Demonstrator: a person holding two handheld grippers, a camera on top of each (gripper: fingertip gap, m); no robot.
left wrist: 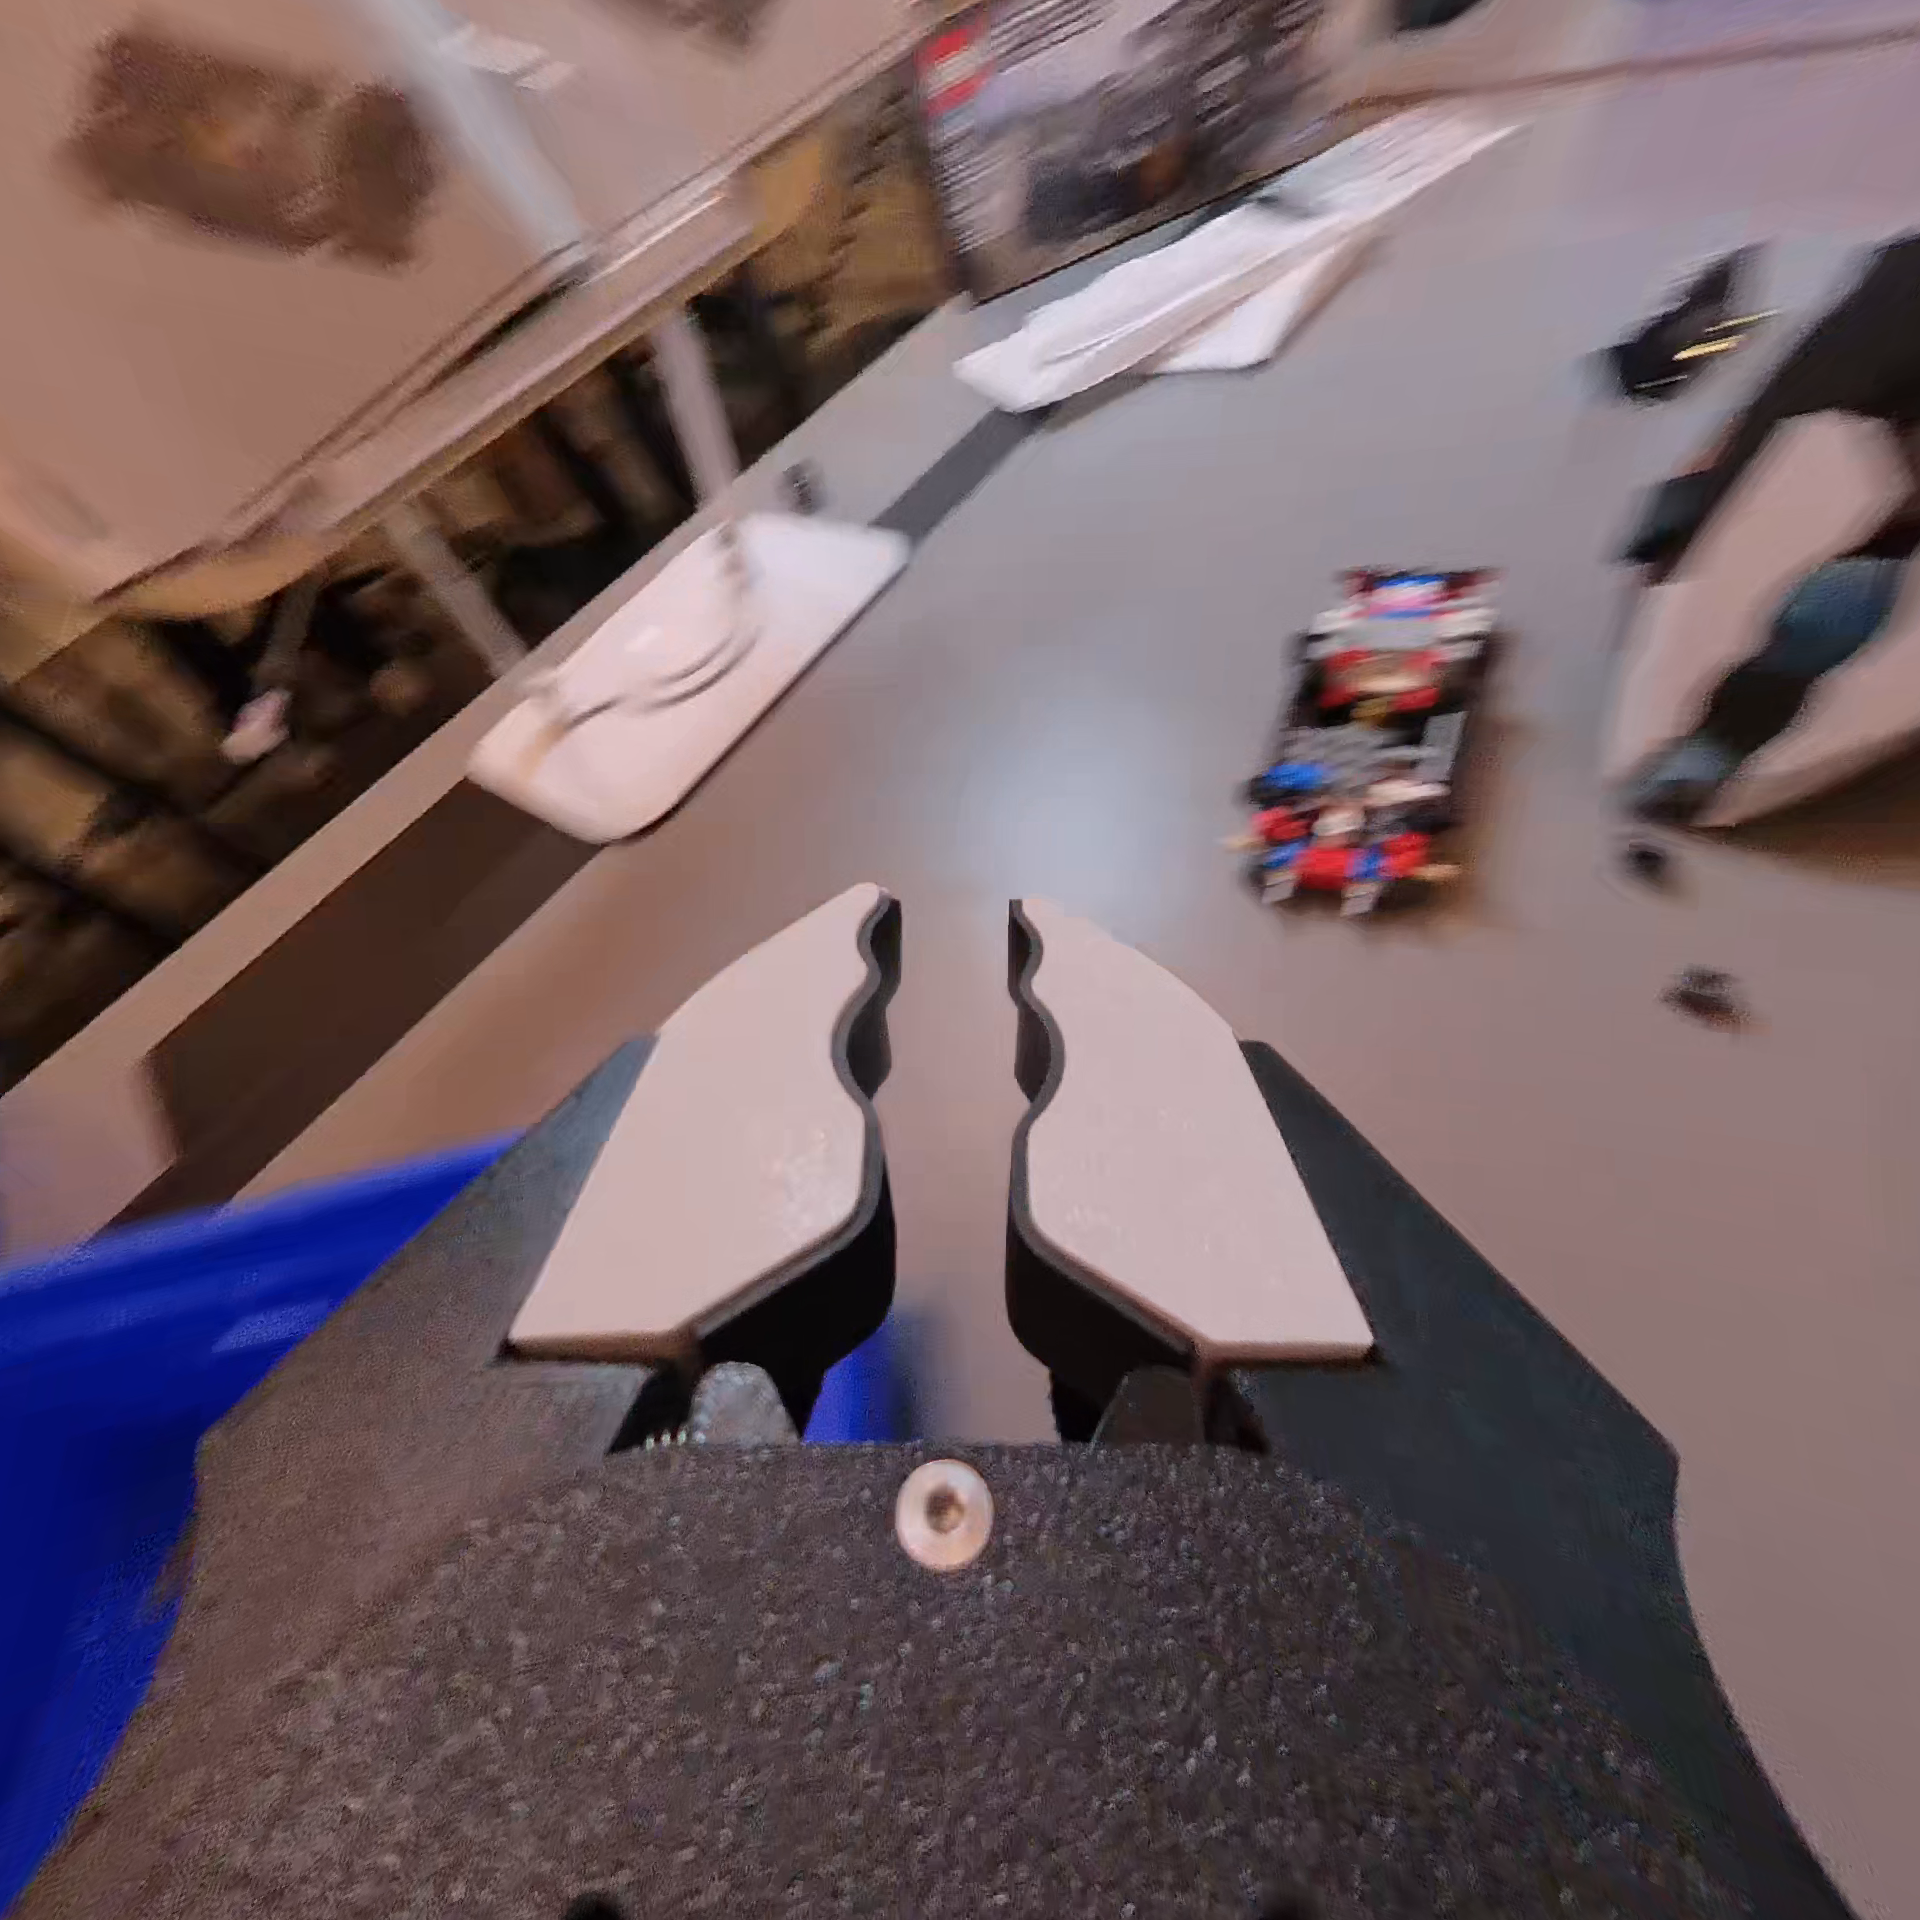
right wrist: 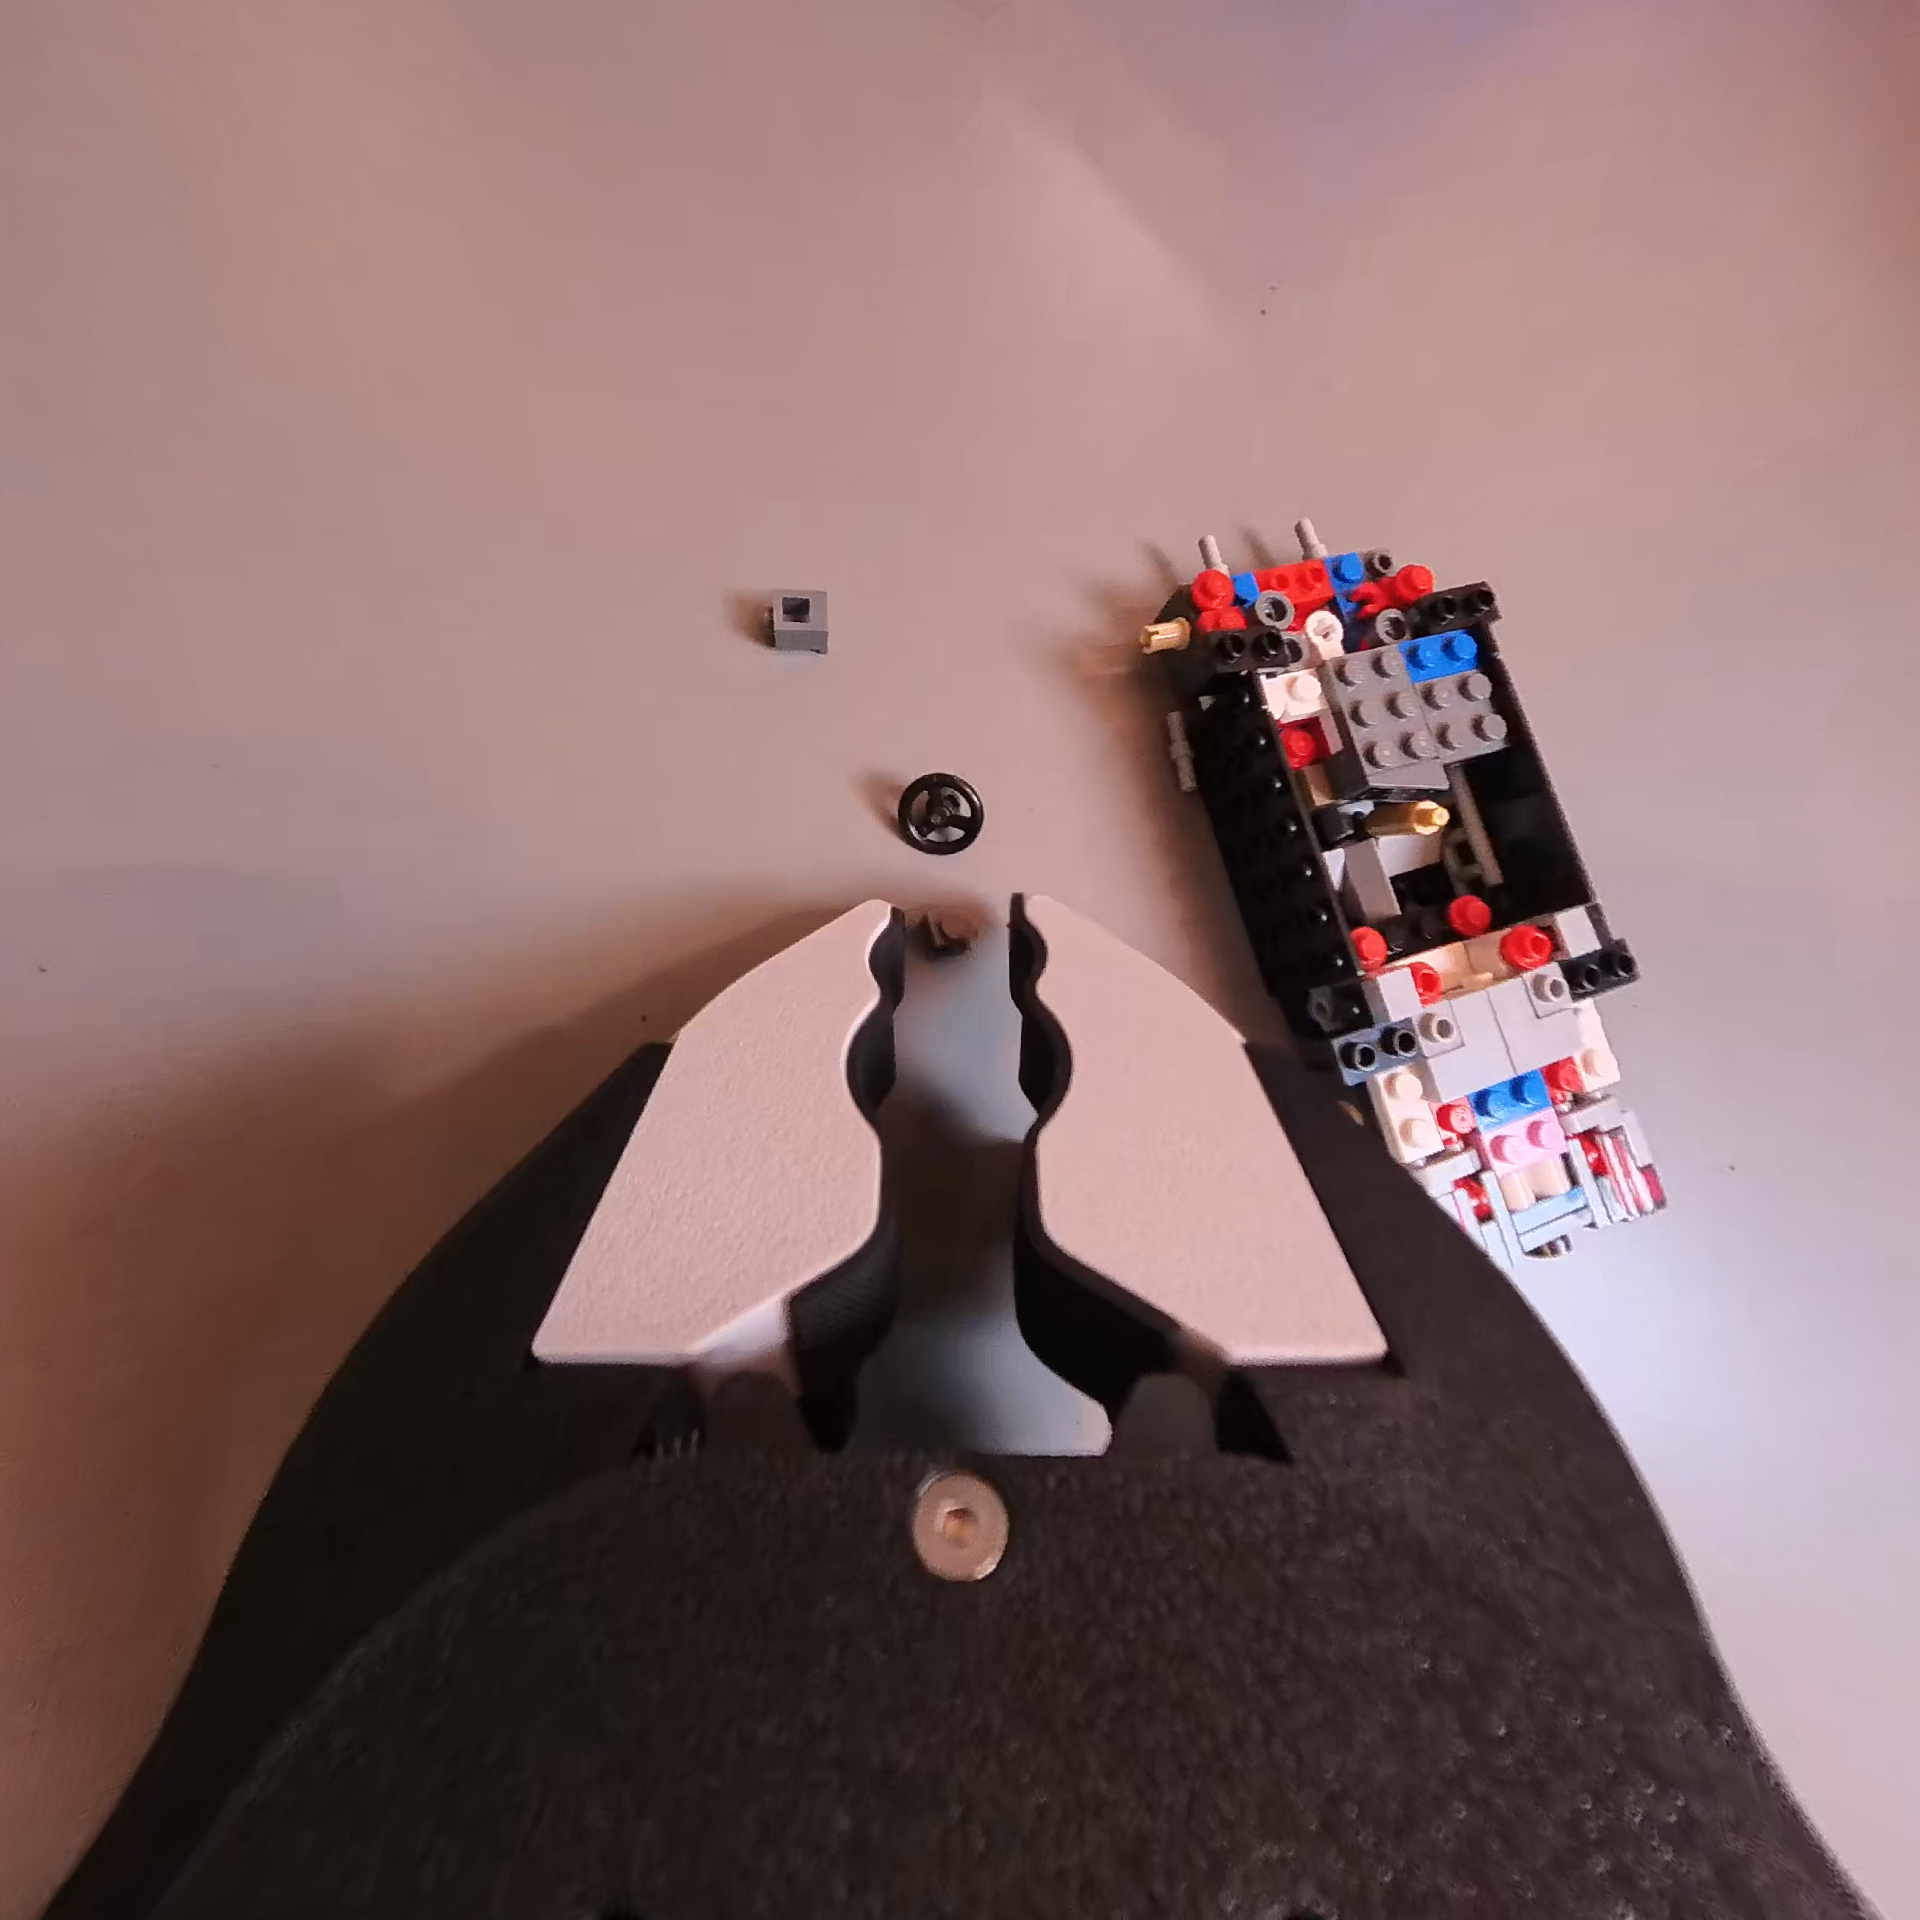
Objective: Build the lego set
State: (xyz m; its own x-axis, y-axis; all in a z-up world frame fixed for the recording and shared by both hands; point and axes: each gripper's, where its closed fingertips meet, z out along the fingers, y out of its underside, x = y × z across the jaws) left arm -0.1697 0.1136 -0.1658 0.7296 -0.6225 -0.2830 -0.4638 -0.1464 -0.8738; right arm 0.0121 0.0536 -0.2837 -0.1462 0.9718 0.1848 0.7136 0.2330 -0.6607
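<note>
A partly built lego car (right wrist: pixel 1423 883), black frame with red, blue, grey and white bricks, lies on the grey table to the right of my right gripper (right wrist: pixel 951 906). That gripper is open, with a tiny dark piece (right wrist: pixel 943 930) on the table between its fingertips. A black steering wheel piece (right wrist: pixel 941 816) and a small grey cube brick (right wrist: pixel 798 621) lie just ahead. My left gripper (left wrist: pixel 954 906) is open and empty above the table; its view is blurred. The car (left wrist: pixel 1371 743) shows there to the right, with small dark pieces (left wrist: pixel 1704 995) near it.
In the left wrist view a blue bin (left wrist: pixel 125 1382) sits at lower left, a white tray (left wrist: pixel 686 675) lies by the table's left edge, white papers (left wrist: pixel 1195 291) and a dark box (left wrist: pixel 1101 135) lie farther back. The other gripper (left wrist: pixel 1766 623) shows at the right edge. From my right tips it is roughly 6 cm to the small grey cube brick (right wrist: pixel 798 621); from my left, 20 cm.
</note>
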